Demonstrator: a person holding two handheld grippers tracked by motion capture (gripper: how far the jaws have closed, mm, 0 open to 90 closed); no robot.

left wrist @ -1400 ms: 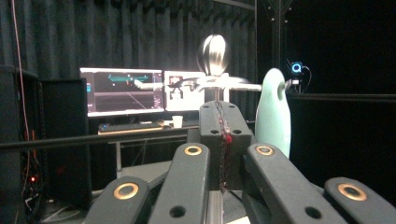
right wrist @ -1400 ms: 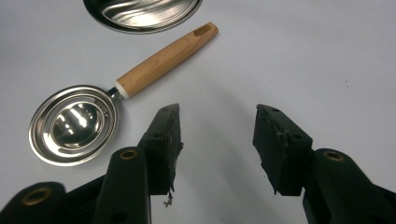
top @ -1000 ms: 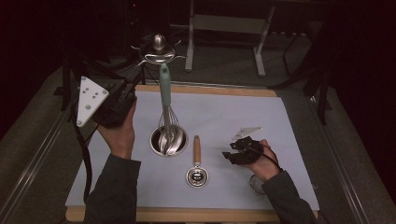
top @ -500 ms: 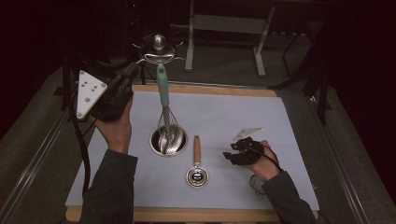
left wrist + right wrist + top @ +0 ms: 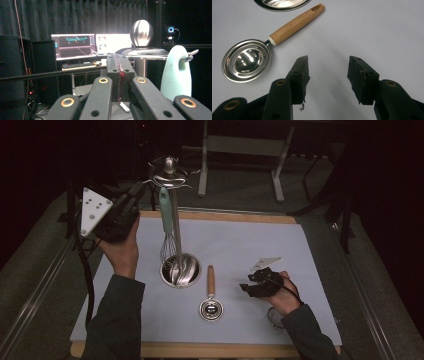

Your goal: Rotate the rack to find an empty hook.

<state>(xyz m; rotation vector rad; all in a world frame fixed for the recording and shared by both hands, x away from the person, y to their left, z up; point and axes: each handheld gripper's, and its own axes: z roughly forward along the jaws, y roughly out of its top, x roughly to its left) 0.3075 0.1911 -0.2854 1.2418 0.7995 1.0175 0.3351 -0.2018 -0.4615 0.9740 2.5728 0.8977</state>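
Whisk (image 5: 169, 227), mint-handled, hangs from a hook of the steel utensil stand (image 5: 170, 172) at the back left of the white mat (image 5: 300, 250), its wires down in the round base; just left of that handle we hold the left gripper (image 5: 136, 195) raised, jaws pressed together on nothing. We judge the hanging done; next comes the strainer spoon (image 5: 211, 297) lying mid-mat. Further right our right gripper (image 5: 250, 282) rests low beside it, jaws wide and empty; it must close on the wooden handle.
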